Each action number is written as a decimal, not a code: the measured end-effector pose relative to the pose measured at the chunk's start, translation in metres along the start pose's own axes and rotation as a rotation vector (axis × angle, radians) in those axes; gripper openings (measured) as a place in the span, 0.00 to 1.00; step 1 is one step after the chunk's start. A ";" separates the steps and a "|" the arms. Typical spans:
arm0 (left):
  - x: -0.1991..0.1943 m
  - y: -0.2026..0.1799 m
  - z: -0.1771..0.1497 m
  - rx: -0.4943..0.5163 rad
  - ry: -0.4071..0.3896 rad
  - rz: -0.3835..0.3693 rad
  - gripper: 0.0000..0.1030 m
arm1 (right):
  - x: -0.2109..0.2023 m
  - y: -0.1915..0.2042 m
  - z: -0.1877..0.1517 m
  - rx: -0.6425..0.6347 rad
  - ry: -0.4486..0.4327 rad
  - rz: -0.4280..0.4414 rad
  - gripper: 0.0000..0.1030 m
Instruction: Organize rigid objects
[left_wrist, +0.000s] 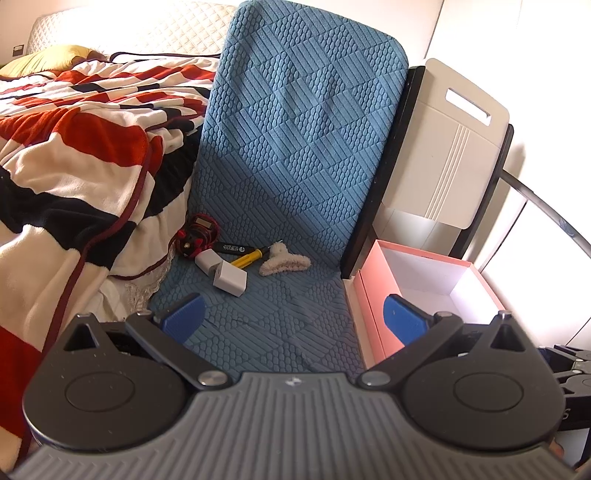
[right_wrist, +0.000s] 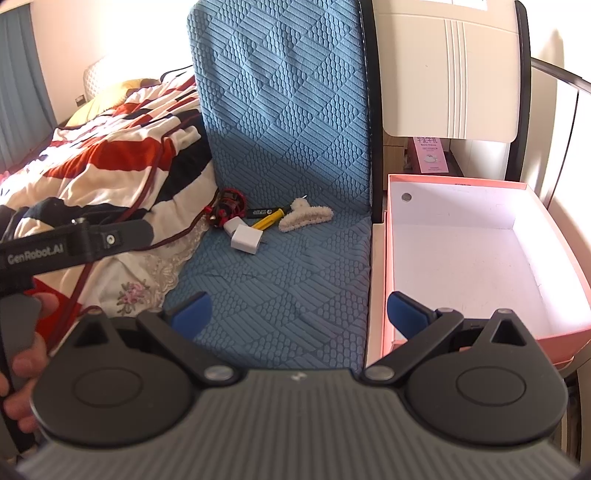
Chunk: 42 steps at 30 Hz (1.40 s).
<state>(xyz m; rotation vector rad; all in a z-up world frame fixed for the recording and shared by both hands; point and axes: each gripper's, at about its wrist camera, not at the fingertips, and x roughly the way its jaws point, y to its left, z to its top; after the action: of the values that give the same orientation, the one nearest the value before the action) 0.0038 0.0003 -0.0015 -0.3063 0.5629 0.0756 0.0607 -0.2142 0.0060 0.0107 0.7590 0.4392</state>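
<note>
Nearest the cameras, the left gripper (left_wrist: 293, 319) hung over the front of the blue cushion (left_wrist: 295, 184) with its blue pads (left_wrist: 183, 314) spread wide apart and nothing between them; the right gripper (right_wrist: 299, 312) hung likewise, its pads (right_wrist: 192, 310) far apart and bare. In the right wrist view a hand (right_wrist: 26, 354) showed at the lower left, wrapped round the handle of the left gripper. To the right of the cushion, just beside its edge, stood a pink box (right_wrist: 480, 258), open on top, its white inside bare but for a small round mark on the far wall. Farther back on the cushion, near its left edge, lay a small cluster: two white chargers (right_wrist: 243, 236) touching each other, a yellow-and-black tool (right_wrist: 267, 218) just behind them, a fluffy cream hair claw (right_wrist: 304, 218) to the right, and a red-and-black device (right_wrist: 229, 206) to the left, near the blanket (left_wrist: 74, 166). That striped red, white and black blanket covered the bed on the left. Behind everything, the cushion's back rose upright, and to its right stood a cream panel (left_wrist: 443, 147) with a slot handle in a black frame.
</note>
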 end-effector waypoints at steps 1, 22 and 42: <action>0.000 0.000 0.000 -0.002 0.000 -0.002 1.00 | 0.000 0.000 0.000 -0.002 -0.001 0.000 1.00; 0.023 0.004 0.013 -0.022 -0.029 0.001 1.00 | 0.016 -0.016 0.018 0.017 -0.025 -0.010 1.00; 0.064 0.015 0.033 -0.033 -0.055 0.008 1.00 | 0.055 -0.028 0.056 0.030 -0.041 0.009 1.00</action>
<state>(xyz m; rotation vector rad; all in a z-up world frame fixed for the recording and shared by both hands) 0.0725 0.0236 -0.0131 -0.3329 0.5086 0.1006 0.1438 -0.2099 0.0052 0.0508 0.7255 0.4353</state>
